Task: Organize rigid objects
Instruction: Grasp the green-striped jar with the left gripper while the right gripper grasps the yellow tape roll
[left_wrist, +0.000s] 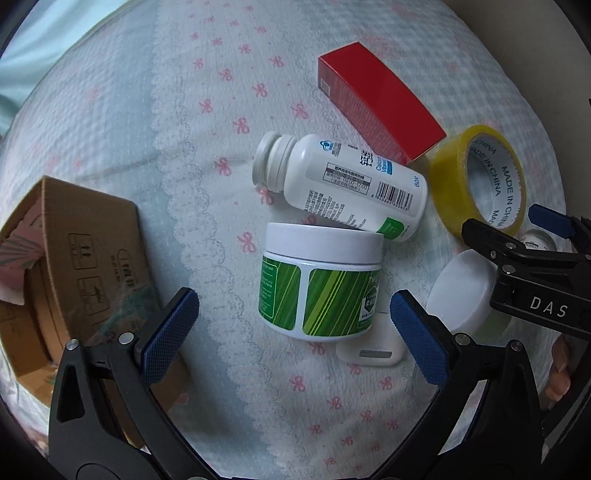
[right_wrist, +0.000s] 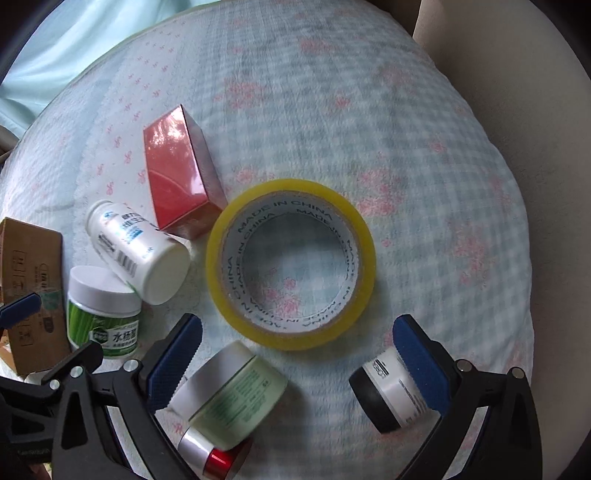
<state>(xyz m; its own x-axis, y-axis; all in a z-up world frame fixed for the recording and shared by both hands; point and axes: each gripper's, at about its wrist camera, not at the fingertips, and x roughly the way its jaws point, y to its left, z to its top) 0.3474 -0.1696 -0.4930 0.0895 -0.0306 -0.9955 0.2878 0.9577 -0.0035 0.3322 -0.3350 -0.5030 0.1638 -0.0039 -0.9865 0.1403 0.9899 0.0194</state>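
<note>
A green-striped jar with a white lid (left_wrist: 320, 283) stands on the bedspread between my left gripper's (left_wrist: 291, 332) open blue pads, just ahead of them; it also shows in the right wrist view (right_wrist: 103, 310). A white pill bottle (left_wrist: 340, 184) lies on its side behind it. A red box (left_wrist: 376, 103) and a yellow tape roll (left_wrist: 480, 184) lie further right. My right gripper (right_wrist: 297, 354) is open and empty over the tape roll (right_wrist: 291, 264), with a pale green jar (right_wrist: 236, 393) and a black-and-white jar (right_wrist: 388, 395) near its pads.
An open cardboard box (left_wrist: 74, 266) lies at the left. A small white case (left_wrist: 373, 350) lies beside the green-striped jar. A silver and red cylinder (right_wrist: 210, 454) lies under the right gripper. The bed edge and a beige wall (right_wrist: 535, 147) are at the right.
</note>
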